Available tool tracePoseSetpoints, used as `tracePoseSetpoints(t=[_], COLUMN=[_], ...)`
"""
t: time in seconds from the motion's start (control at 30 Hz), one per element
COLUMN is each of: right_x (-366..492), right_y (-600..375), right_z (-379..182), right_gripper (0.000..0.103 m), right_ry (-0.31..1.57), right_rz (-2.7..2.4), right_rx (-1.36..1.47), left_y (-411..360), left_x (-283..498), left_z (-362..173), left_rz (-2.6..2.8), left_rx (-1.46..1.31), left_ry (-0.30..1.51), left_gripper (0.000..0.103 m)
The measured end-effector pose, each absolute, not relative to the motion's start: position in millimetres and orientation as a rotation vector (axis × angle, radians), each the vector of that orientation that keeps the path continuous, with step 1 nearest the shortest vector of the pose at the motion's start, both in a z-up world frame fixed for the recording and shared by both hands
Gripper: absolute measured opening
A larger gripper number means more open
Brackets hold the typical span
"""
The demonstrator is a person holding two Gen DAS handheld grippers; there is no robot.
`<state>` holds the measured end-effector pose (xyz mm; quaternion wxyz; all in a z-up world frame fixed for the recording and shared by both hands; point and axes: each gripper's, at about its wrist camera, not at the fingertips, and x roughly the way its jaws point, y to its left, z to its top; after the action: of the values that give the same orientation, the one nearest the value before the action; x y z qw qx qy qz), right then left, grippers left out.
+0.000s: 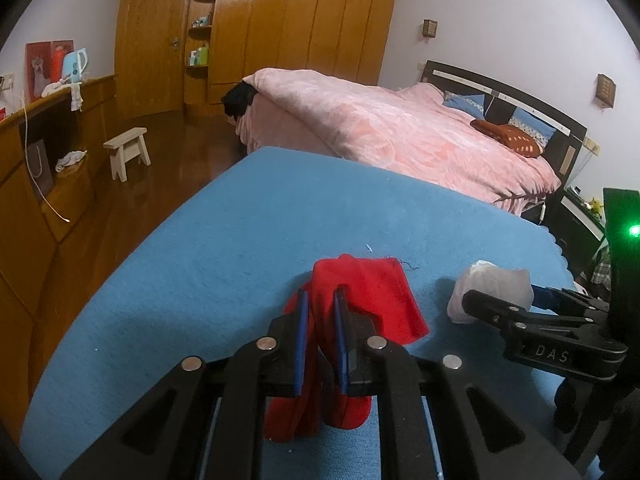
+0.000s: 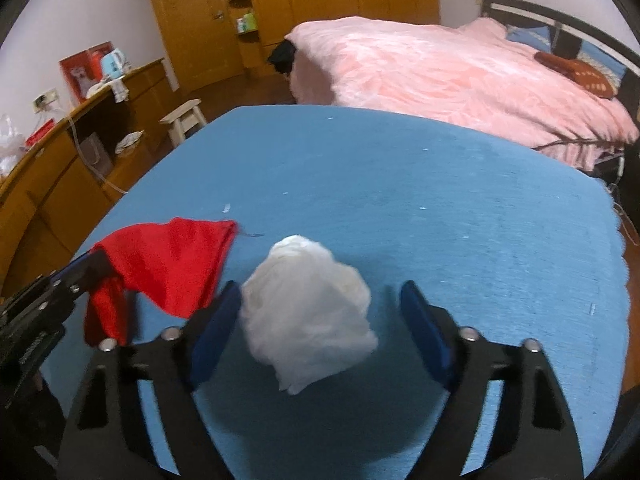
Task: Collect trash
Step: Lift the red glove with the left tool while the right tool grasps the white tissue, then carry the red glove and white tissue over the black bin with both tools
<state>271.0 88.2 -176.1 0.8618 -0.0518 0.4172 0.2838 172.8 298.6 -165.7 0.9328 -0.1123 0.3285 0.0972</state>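
Note:
My left gripper (image 1: 321,296) is shut on a red cloth (image 1: 368,296), which hangs from its blue pads above the blue table (image 1: 240,232). The red cloth also shows in the right wrist view (image 2: 168,264), held by the left gripper (image 2: 96,258). A crumpled white wad of paper or plastic (image 2: 308,312) lies on the blue table (image 2: 440,200) between the fingers of my right gripper (image 2: 322,300), which is open around it. The left finger pad is close to the wad; the right pad stands apart. In the left wrist view the wad (image 1: 492,284) sits behind the right gripper (image 1: 480,300).
A bed with a pink quilt (image 1: 400,128) stands behind the table. A wooden wardrobe (image 1: 280,20) fills the back wall. A low wooden cabinet (image 1: 40,160) runs along the left, with a small white stool (image 1: 128,152) on the wooden floor.

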Motion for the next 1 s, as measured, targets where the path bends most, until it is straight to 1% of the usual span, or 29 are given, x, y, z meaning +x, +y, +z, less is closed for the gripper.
tracePoseSetpoints(t=[0.07, 0.1, 0.2, 0.5, 1.0], right_x=[268.4, 268.3, 264.8, 253.7, 235.3], right_y=[91.4, 92.3, 93.2, 72.7, 18.6], right_z=[-174.1, -173.4, -171.0, -149.6, -111.2], right_gripper=[0.057, 0.054, 0.05, 0.05, 0.05], right_ry=[0.881, 0.886, 0.885, 0.838, 0.775], right_rz=[0.62, 0.631, 0.641, 0.614, 0.549], right_rx=[-0.109, -0.111, -0.116, -0.09, -0.046], left_y=[297.6, 297.1, 295.0, 281.7, 227.5], left_x=[174.5, 174.4, 174.4, 171.9, 168.8], left_z=[-165.3, -165.0, -164.3, -153.6, -112.9], left_rz=[0.199, 0.2, 0.197, 0.169, 0.046], left_rx=[-0.226, -0.224, -0.219, -0.215, -0.191], left_ry=[0.673, 0.673, 0.672, 0.651, 0.615], left_gripper=[0.013, 0.013, 0.013, 0.013, 0.013])
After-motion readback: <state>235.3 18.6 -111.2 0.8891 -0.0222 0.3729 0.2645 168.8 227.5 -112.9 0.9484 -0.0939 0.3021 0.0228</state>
